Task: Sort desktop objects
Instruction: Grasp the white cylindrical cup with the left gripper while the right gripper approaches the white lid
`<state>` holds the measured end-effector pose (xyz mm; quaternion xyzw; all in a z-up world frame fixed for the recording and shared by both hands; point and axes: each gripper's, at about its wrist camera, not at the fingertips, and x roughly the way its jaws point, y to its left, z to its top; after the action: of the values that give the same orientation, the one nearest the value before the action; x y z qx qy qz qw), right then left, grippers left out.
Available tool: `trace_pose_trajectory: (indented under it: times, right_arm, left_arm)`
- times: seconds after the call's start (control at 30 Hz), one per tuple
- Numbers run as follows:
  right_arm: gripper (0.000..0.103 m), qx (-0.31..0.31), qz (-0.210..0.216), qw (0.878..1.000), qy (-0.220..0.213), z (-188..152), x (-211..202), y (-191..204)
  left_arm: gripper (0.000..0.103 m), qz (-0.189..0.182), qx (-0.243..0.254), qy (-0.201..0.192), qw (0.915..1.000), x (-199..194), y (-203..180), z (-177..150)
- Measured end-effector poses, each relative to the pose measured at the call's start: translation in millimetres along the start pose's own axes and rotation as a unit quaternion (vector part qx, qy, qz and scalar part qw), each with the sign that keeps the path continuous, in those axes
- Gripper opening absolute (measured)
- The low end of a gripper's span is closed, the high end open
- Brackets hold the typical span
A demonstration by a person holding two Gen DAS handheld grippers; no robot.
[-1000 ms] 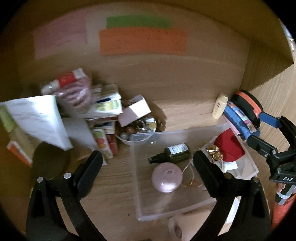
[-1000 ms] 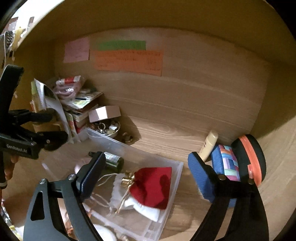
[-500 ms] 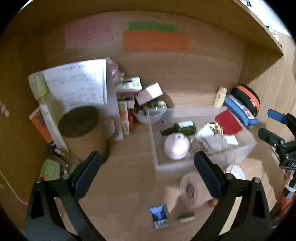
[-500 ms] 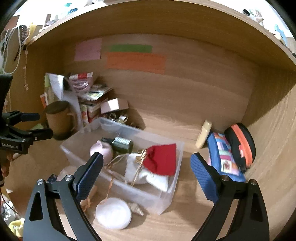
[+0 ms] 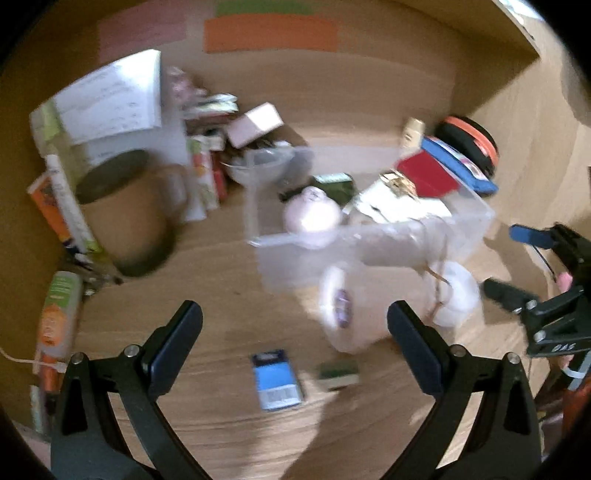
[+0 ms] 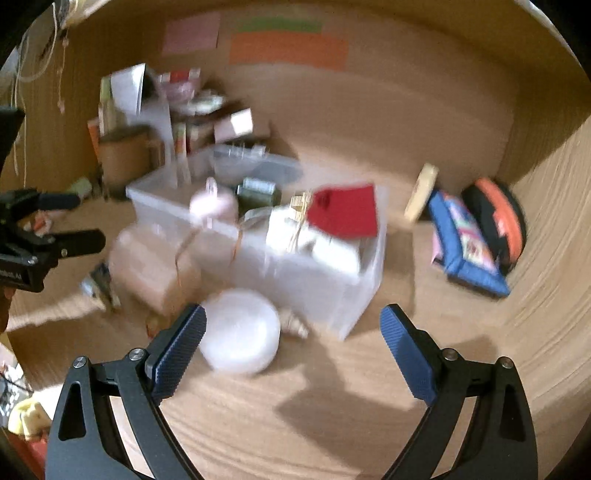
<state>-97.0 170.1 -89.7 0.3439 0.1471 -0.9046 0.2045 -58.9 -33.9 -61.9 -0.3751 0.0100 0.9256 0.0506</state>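
Note:
A clear plastic bin [image 5: 373, 245] [image 6: 317, 280] sits mid-desk holding a pink round item [image 5: 312, 216], a dark green bottle [image 6: 258, 192], a red pouch [image 6: 345, 214] and white cloth. In front of it lie a tape roll [image 5: 347, 314], a white round disc [image 6: 240, 334], a blue card pack [image 5: 276, 380] and a small green block [image 5: 339, 373]. My left gripper [image 5: 295, 350] is open and empty, hovering above the blue pack. Over the bare wood near the disc, my right gripper [image 6: 293, 354] also stands open and empty. Both views are motion-blurred.
A brown mug [image 5: 125, 218], papers and stacked boxes [image 5: 207, 162] crowd the back left. A blue pencil case [image 6: 465, 251], a black-orange pouch [image 6: 495, 221] and a cream tube [image 6: 421, 192] lie at the right by the side wall. Sticky notes [image 5: 271, 33] hang on the back wall.
Both grippers have drawn back from the bin toward the desk's front, so the tape roll, disc, blue pack and green block now show. Both stay open and empty.

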Motion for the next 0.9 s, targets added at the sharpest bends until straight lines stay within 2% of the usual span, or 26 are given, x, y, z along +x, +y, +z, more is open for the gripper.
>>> trace_pose_trajectory:
  times: [0.17, 0.53, 0.77, 0.9]
  right_arm:
    - [0.094, -0.003, 0.023, 0.999, 0.031, -12, 15, -1]
    - [0.094, -0.033, 0.058, 0.996, 0.054, -11, 30, 7]
    - [0.094, -0.033, 0.064, 0.995, 0.064, -11, 38, 8]
    - [0.094, -0.026, 0.07, 0.995, 0.064, -9, 41, 6]
  left_arm:
    - [0.101, -0.011, 0.014, 0.02, 0.9996, 16, -19, -4]
    - [0.101, -0.032, 0.016, 0.063, 0.9974, 45, -40, -4]
    - [0.101, -0.033, 0.013, 0.074, 0.9966, 58, -46, -1]
    - [0.101, -0.02, 0.01, 0.076, 0.9969, 62, -47, -1]
